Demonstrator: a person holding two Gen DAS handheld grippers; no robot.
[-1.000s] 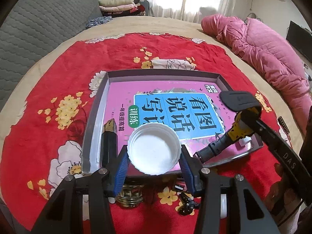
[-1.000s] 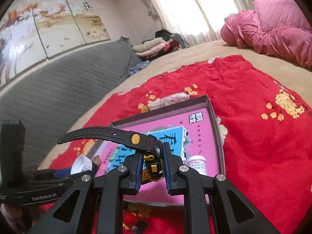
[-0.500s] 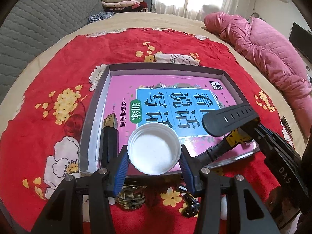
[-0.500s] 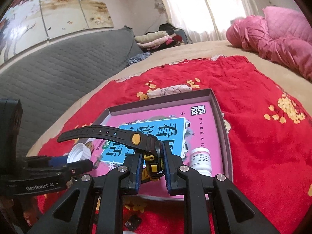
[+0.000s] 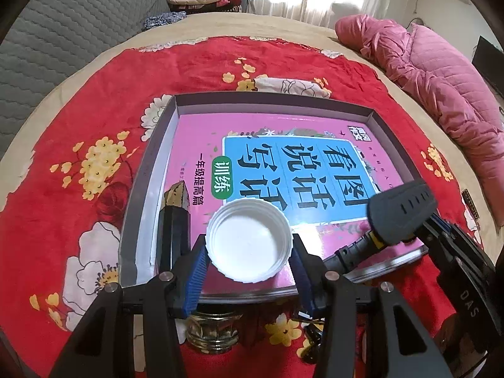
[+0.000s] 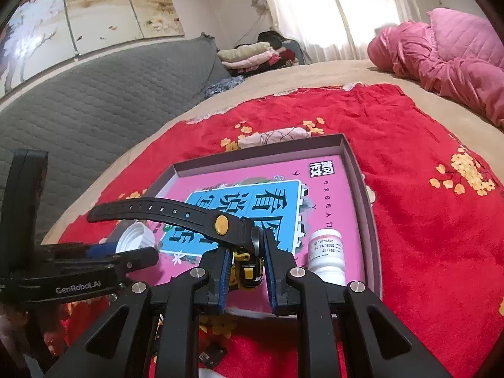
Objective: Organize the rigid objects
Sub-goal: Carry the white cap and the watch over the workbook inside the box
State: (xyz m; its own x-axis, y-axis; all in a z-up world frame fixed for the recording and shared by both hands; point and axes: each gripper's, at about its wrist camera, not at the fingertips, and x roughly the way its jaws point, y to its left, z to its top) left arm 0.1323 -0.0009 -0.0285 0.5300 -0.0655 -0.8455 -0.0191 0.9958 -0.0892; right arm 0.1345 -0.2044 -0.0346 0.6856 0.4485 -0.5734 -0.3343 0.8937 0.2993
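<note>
Holding a white bottle cap (image 5: 249,245) over the tray's (image 5: 151,170) near edge, the left gripper (image 5: 249,271) clamps it; the right gripper (image 6: 245,271) pinches a black-and-yellow watch (image 6: 220,223). Inside already: book (image 5: 283,157), pill bottle (image 6: 326,252), dark box (image 5: 174,220). A glass jar (image 5: 211,334) waits outside.

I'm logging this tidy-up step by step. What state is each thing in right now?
Left gripper: shut on the white lid.
White lid: held, hollow side up, over the tray's near edge.
Right gripper: shut on the watch.
Watch: held by its body, strap sticking out.
Tray: holds a pink book.
Pink book: lying flat, closed.
White bottle: in the tray.
Glass jar: outside the tray, uncapped.
</note>
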